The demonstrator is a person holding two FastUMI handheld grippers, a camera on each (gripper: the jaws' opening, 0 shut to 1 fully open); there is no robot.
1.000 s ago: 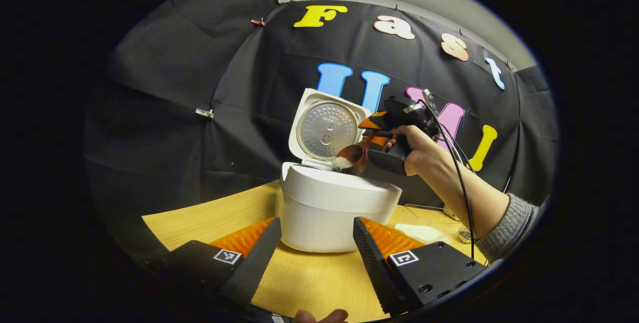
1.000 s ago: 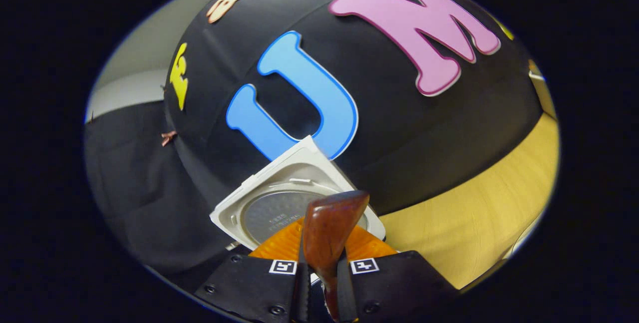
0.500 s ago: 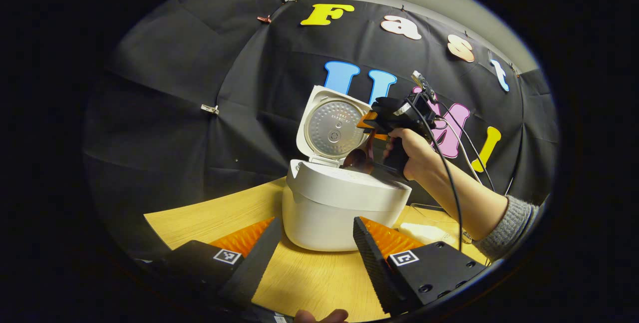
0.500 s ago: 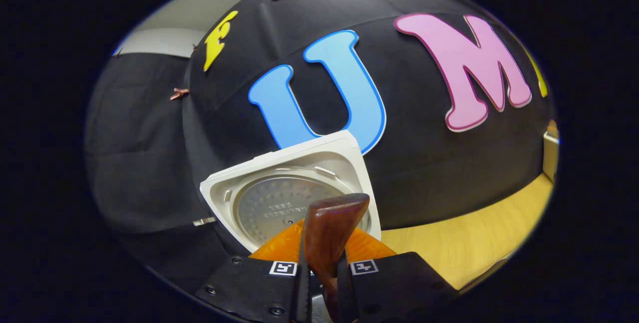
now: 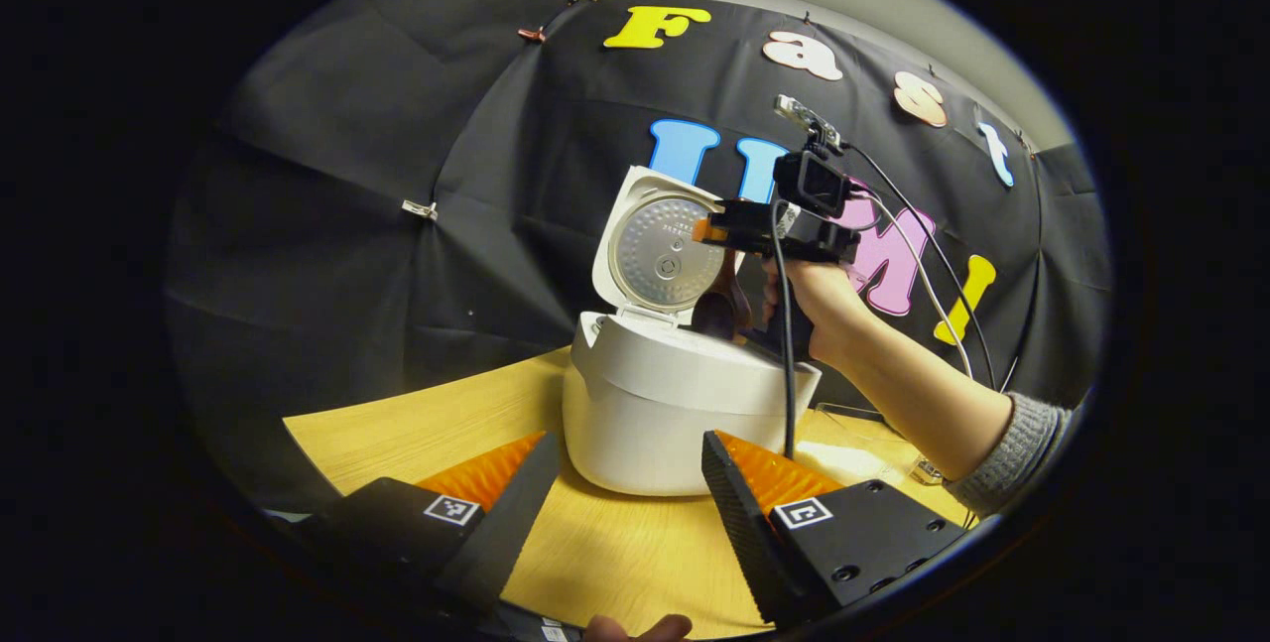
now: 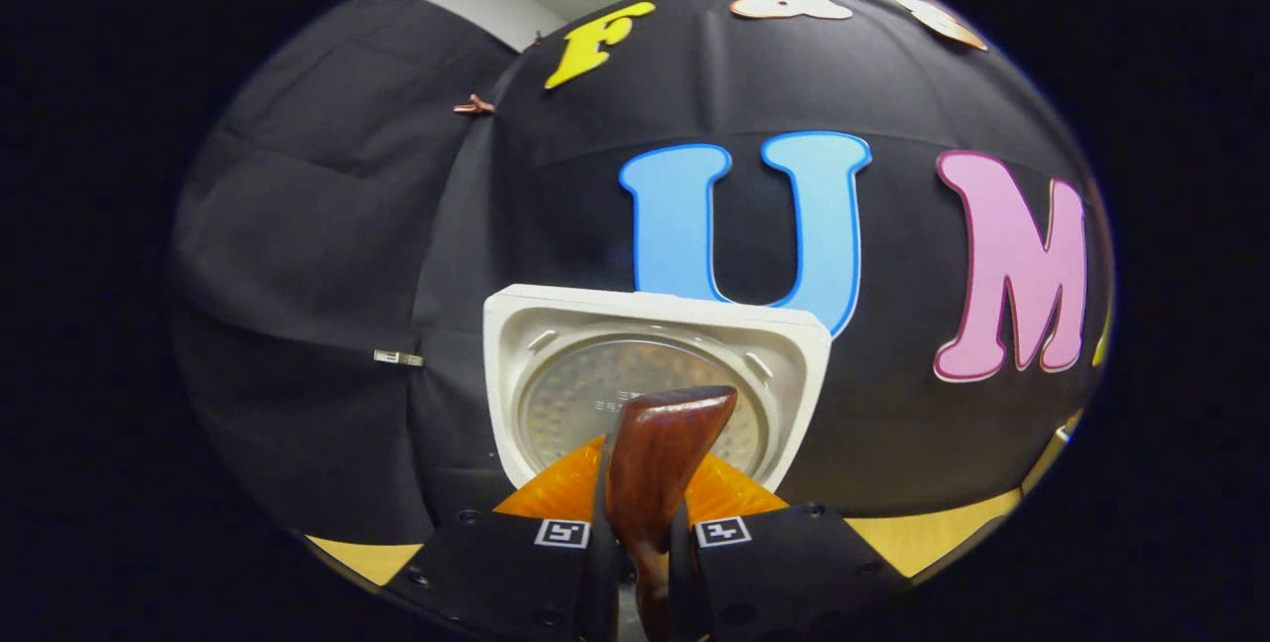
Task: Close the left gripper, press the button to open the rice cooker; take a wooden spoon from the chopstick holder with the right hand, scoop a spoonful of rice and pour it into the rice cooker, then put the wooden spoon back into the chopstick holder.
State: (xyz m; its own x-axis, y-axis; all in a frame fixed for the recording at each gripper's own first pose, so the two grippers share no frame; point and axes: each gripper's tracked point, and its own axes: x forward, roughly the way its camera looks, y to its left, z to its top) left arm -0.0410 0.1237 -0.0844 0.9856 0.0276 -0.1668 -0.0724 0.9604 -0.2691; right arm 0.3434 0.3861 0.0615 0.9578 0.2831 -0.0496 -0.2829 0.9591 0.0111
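Left gripper view: rice cooker (image 5: pixel 685 414) at frame centre on the wooden table (image 5: pixel 417 424), lid (image 5: pixel 660 250) up. The right gripper (image 5: pixel 709 230) sits right of centre, just in front of the lid, held by a hand (image 5: pixel 809 300). The wooden spoon (image 5: pixel 719 305) hangs below it with the bowl turned down over the pot opening. A second ago the bowl faced up with white rice in it; now no rice shows in it, and the gripper has rolled and lifted. Judgement: the pour is done or nearly so. What remains is returning the spoon to the chopstick holder.

Right gripper view: the fingers are closed tight on the spoon handle (image 6: pixel 655 483) at bottom centre, the lid's inner plate (image 6: pixel 635 394) directly behind. The lid has gone from tilted to level in frame, matching the wrist roll.

Left gripper (image 5: pixel 620 493) at the bottom of its own view: fingers spread wide, holding nothing, cooker base seen between them and farther off.

A clear container of rice (image 5: pixel 843 458) lies at lower right, partly hidden.
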